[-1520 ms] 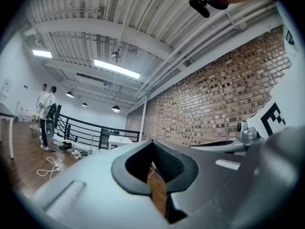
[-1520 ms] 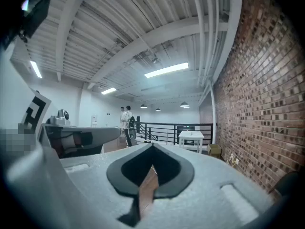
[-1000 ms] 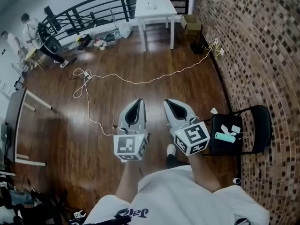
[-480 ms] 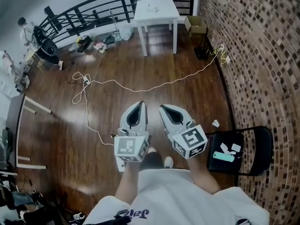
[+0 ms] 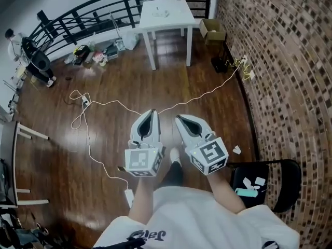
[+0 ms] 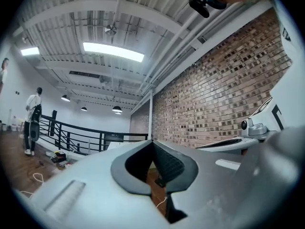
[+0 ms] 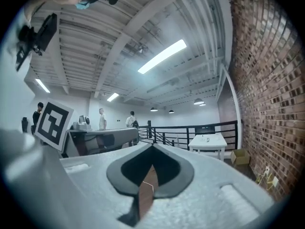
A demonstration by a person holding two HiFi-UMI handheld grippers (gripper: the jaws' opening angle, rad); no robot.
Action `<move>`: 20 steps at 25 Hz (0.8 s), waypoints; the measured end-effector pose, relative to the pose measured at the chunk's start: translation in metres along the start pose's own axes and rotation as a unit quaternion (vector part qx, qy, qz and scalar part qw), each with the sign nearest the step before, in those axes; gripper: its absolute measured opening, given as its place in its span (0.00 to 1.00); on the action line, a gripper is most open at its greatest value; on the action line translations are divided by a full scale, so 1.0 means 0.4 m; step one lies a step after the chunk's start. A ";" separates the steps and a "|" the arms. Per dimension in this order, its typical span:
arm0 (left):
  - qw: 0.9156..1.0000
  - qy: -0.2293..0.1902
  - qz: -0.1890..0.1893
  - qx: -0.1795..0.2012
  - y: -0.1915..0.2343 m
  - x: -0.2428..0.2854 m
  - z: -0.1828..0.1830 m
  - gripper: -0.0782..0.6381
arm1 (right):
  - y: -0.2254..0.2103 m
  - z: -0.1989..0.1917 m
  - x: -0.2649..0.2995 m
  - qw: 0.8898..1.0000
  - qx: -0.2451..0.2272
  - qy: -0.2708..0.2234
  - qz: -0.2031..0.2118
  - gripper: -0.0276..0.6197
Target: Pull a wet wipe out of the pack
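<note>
Wood floor [image 5: 46, 108], left claw [image 5: 152, 111], right claw [image 5: 178, 118]

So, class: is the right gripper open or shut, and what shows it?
Shut. In its own view the right gripper has its tips touching with nothing between them; only floor shows through the slit below.

Small white items [image 5: 161, 13] on the white table [image 5: 179, 18] are too small for me to identify. Same for the teal thing [image 5: 247, 192] and white scraps [image 5: 258, 181] on the black chair [image 5: 285, 173]. My hands are hidden under the left gripper [image 5: 152, 113] and right gripper [image 5: 179, 119]. Dark furniture [image 5: 6, 149] is cut off by the head view's left edge.
</note>
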State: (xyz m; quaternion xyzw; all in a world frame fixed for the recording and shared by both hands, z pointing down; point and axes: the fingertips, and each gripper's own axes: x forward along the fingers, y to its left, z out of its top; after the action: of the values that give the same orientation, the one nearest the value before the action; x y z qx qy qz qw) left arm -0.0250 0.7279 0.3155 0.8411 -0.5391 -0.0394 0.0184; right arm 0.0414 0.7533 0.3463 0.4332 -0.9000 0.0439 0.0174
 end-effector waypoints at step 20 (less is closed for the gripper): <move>0.997 0.001 -0.012 -0.081 0.414 0.742 -0.029 0.13 | -0.492 0.133 0.694 0.999 -0.024 -0.034 -0.004 0.03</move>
State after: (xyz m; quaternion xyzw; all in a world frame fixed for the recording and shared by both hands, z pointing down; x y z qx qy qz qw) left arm -0.0504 0.3890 0.3255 0.8436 -0.5236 -0.0823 0.0863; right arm 0.0224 0.4102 0.3253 0.4378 -0.8991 0.0072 -0.0029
